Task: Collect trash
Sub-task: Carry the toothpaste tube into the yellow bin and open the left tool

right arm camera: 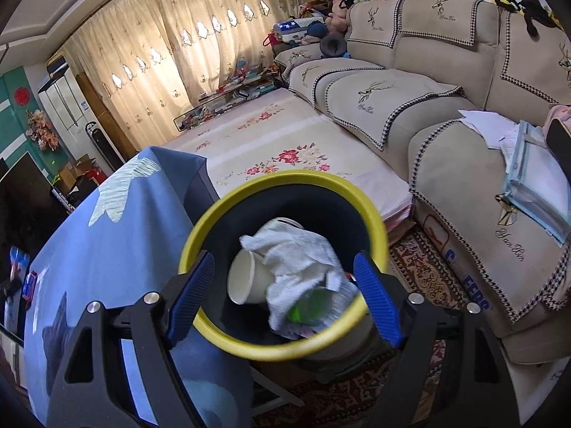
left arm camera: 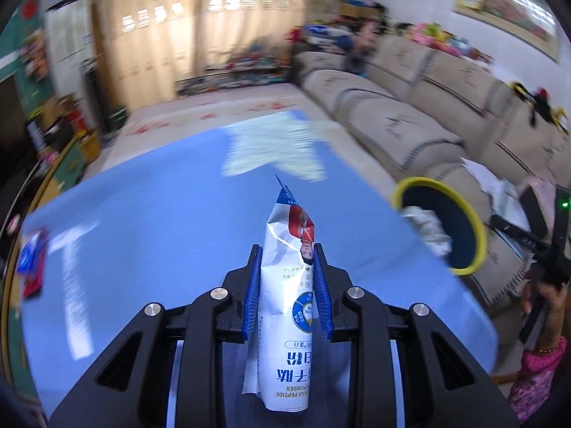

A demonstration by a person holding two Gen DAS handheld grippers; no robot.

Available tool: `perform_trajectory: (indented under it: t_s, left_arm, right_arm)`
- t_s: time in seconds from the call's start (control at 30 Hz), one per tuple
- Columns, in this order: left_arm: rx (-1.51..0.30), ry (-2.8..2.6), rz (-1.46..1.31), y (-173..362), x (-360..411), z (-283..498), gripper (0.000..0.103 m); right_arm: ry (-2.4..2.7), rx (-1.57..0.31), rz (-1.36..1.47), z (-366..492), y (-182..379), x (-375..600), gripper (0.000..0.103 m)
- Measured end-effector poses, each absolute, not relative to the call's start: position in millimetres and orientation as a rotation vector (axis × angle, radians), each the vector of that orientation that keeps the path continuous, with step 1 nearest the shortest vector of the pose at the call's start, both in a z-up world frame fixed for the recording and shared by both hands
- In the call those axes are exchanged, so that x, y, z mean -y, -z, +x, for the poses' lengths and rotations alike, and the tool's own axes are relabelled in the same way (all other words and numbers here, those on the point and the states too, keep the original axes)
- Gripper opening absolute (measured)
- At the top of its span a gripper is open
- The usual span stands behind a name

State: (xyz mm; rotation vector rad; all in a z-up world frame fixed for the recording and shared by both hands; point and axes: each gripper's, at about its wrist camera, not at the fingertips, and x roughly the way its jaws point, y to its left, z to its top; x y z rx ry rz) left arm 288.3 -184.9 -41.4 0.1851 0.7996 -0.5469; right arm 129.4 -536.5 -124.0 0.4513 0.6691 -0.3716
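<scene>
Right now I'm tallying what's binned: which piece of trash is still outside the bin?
The white powder packet, pinched in the left gripper above the table. The paper cup and white cloth lie inside the yellow-rimmed bin.
</scene>
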Motion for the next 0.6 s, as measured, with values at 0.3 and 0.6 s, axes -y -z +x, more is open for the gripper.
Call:
perform_trajectory:
  t_s: [0.3,0.6]
  left_arm:
    - [-0.788,0.804,0.298,31,345,268,0.029]
    - [-0.919,0.898,0.396,84,477,274,0.029]
  right_arm:
    - [0.424,-0.649,0.459,85,118,573,0.076]
    - [0.479,-0.635,0.469,54,113,600,0.076]
